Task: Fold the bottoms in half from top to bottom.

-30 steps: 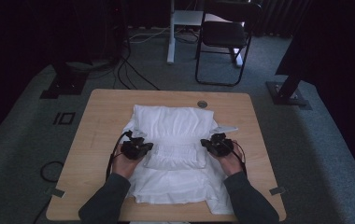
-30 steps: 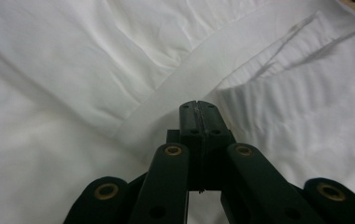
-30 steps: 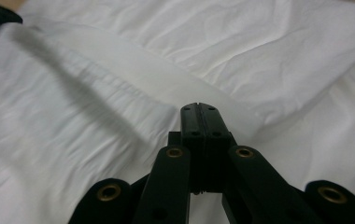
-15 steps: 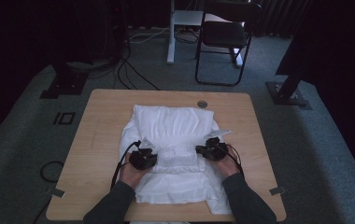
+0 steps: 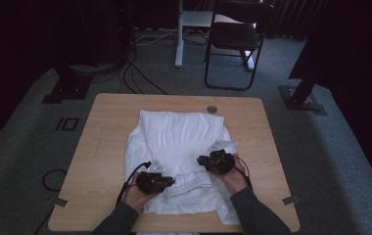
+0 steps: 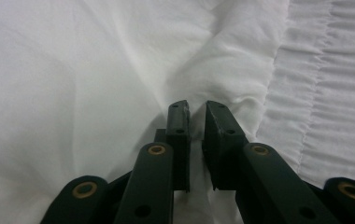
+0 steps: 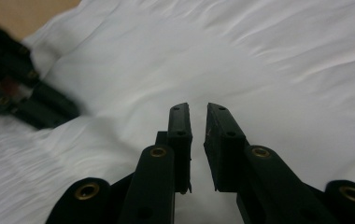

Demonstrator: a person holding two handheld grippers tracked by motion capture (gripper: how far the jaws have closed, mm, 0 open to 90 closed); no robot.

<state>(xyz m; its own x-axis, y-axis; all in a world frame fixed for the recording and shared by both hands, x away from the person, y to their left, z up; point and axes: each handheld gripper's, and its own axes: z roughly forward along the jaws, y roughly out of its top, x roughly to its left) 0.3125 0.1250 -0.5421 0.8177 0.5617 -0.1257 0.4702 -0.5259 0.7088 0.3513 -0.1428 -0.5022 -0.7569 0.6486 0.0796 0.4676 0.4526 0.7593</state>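
Dark grey sleeves; each black hand-held gripper (image 5: 160, 182) has brass-ringed pivots, a grey triangular plate and a black cable.

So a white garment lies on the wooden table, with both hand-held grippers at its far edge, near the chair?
Not quite: the left hand-held gripper and right hand-held gripper work the white garment at its near part, by the person, as the high view shows. The wooden table is right.

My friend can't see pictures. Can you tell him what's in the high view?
A person's two hands, each holding a black gripper, rest on a white garment spread over a wooden table. The left gripper sits at the garment's gathered band, the right gripper a little farther up. Behind the table stands a dark chair on grey carpet.
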